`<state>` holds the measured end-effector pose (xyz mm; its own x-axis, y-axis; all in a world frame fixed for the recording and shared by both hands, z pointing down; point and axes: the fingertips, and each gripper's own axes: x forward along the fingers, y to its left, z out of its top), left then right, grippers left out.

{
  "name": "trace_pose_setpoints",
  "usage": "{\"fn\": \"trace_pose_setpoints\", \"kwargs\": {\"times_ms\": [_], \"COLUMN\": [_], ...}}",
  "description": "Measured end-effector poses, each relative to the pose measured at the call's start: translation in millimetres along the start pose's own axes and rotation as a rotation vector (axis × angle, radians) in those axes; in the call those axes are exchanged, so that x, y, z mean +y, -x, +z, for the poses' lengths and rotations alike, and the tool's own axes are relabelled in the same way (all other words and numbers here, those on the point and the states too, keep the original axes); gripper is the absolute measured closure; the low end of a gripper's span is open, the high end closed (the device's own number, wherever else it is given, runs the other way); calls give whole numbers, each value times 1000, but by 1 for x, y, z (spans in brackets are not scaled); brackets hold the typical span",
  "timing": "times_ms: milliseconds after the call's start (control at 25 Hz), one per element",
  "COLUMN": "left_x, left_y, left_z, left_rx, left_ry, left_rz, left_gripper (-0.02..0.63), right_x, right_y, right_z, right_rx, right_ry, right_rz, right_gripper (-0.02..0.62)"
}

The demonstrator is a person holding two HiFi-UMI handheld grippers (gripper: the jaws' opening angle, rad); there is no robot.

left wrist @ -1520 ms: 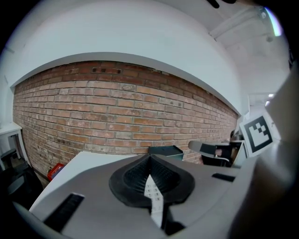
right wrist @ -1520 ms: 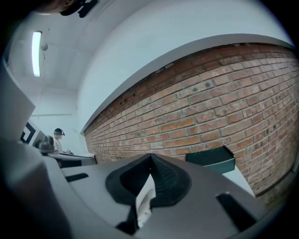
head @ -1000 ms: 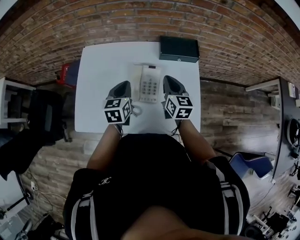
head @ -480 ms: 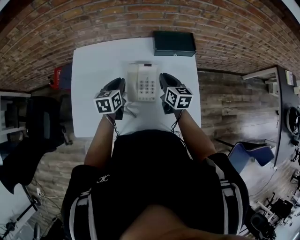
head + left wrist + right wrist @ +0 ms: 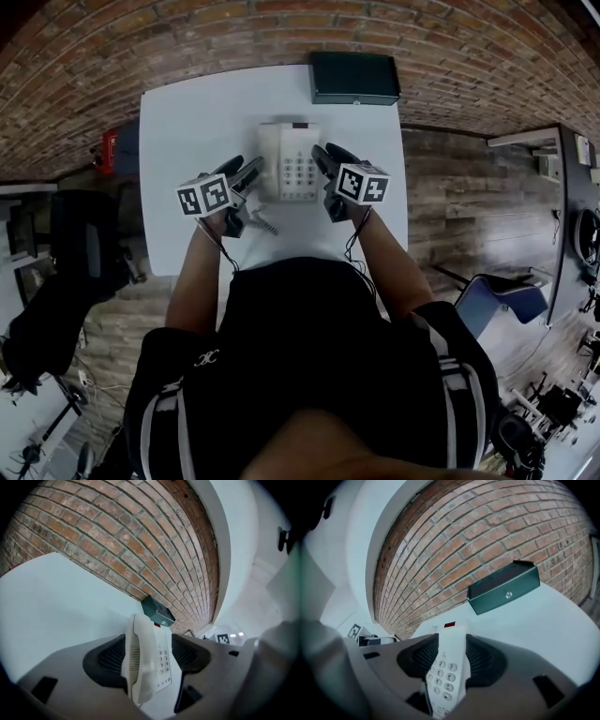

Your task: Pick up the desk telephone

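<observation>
**Head view:** the camera sits above the person and faces steeply down. The whole white table (image 5: pixel 187 131) lies at middle distance, with wooden floor (image 5: pixel 469 216) to its right.

**Left gripper view:** the camera sits low over the table's near left, very close to the desk telephone (image 5: pixel 145 663). It faces far and rightward, and its frame is tilted.

**Right gripper view:** the camera sits low at the near right, equally close, facing far and slightly leftward, its frame also tilted.

**Shared field:** all three views hold the telephone, the dark green box (image 5: pixel 354 77) at the table's far edge, and the brick wall (image 5: pixel 234 37) beyond it.
</observation>
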<state>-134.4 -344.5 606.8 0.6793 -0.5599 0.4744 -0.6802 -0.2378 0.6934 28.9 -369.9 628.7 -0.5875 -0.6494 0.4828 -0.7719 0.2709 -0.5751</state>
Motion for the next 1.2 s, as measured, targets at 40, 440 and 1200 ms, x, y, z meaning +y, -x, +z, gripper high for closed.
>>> {"fn": "trace_pose_setpoints", "kwargs": {"times_ms": [40, 440, 1200], "left_x": [3, 22, 33], "left_y": [-3, -25, -54], "left_z": [-1, -8, -26], "left_rx": [8, 74, 231], "left_ry": [18, 91, 193], "left_rz": [-14, -120, -316], "left_gripper": [311, 275, 258], "right_x": [-2, -11, -19], "right_y": [-3, -22, -43], "right_z": [-2, -20, -41], "right_rx": [3, 59, 194], "right_ry": [-28, -157, -270], "right_rz": [10, 92, 182], "right_gripper": [442, 385, 377]}}
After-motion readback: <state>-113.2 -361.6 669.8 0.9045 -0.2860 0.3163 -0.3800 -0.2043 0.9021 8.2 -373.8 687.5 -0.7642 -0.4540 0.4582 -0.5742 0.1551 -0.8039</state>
